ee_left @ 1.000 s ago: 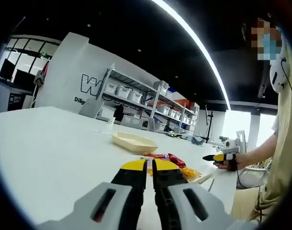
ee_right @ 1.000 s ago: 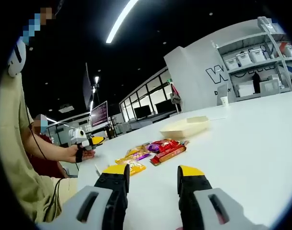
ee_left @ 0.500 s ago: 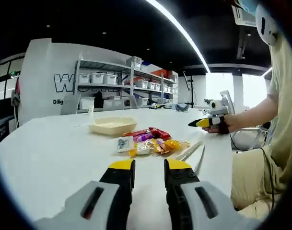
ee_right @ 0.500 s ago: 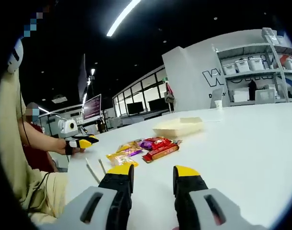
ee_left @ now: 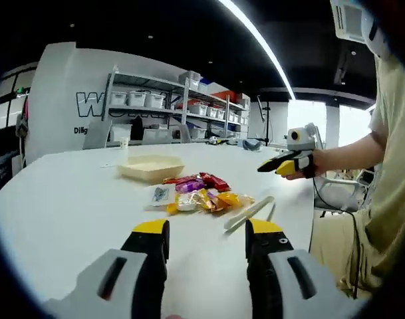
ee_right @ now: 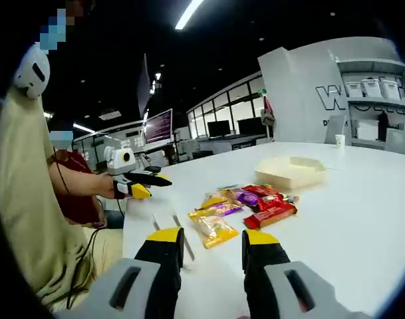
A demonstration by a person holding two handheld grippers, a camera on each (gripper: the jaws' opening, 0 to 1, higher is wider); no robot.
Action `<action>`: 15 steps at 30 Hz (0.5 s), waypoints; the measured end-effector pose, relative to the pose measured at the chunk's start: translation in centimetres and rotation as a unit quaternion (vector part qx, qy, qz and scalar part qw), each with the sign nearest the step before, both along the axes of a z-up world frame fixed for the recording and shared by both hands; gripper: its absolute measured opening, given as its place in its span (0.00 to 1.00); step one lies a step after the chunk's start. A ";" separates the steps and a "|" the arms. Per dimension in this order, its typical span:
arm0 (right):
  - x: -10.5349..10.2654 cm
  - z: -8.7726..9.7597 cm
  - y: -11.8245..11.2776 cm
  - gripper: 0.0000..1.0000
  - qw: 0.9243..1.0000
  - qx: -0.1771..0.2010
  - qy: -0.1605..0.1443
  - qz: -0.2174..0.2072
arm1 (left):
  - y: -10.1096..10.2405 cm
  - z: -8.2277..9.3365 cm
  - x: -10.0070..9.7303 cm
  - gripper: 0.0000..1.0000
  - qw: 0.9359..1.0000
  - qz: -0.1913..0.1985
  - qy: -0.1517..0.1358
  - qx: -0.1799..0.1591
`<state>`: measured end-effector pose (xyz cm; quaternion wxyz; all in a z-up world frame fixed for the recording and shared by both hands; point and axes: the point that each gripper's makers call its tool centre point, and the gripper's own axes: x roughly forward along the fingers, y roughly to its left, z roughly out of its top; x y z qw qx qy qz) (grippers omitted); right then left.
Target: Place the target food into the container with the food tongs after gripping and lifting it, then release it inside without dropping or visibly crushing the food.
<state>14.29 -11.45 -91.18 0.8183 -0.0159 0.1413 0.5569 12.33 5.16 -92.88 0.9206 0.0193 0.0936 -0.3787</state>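
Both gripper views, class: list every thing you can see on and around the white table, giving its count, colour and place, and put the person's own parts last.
table: one, white, under everything.
container: one, cream, empty, beyond the snacks.
snack packets: a loose cluster, red, purple, yellow, orange and one pale, mid-table; exact count unclear.
food tongs: one pair, white, lying flat beside the packets, untouched.
paper cup: one, white, far side of the table.
shelving with bins: grey racks, pale bins, by the back wall.
left gripper: grey with yellow tips, open, empty, low over the table.
right gripper: same colours, open, empty.
person's hand: holding the right gripper.
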 end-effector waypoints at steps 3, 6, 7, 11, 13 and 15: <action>-0.2 0.3 0.7 0.32 0.999 -0.032 -0.011 0.018 | -1.2 0.9 -0.6 0.47 1.000 -0.004 -0.001 -0.004; -0.6 0.3 1.6 0.32 0.999 -0.038 -0.016 0.036 | -1.7 0.6 -0.8 0.47 0.998 -0.022 -0.014 0.054; -0.7 0.2 1.8 0.31 0.998 -0.040 -0.016 0.040 | -1.8 0.3 -0.9 0.47 0.998 -0.026 -0.012 0.064; -2.0 -3.3 2.4 0.31 0.990 -0.104 -0.009 0.092 | -3.3 -1.5 -1.8 0.41 0.994 -0.055 0.011 0.092; -2.2 -3.6 2.7 0.32 0.990 -0.100 -0.011 0.097 | -4.4 -2.2 -2.0 0.35 0.991 -0.080 0.017 0.111; -2.0 -3.4 2.2 0.32 0.991 -0.093 -0.009 0.095 | -5.3 -2.9 -2.1 0.28 0.985 -0.102 0.014 0.137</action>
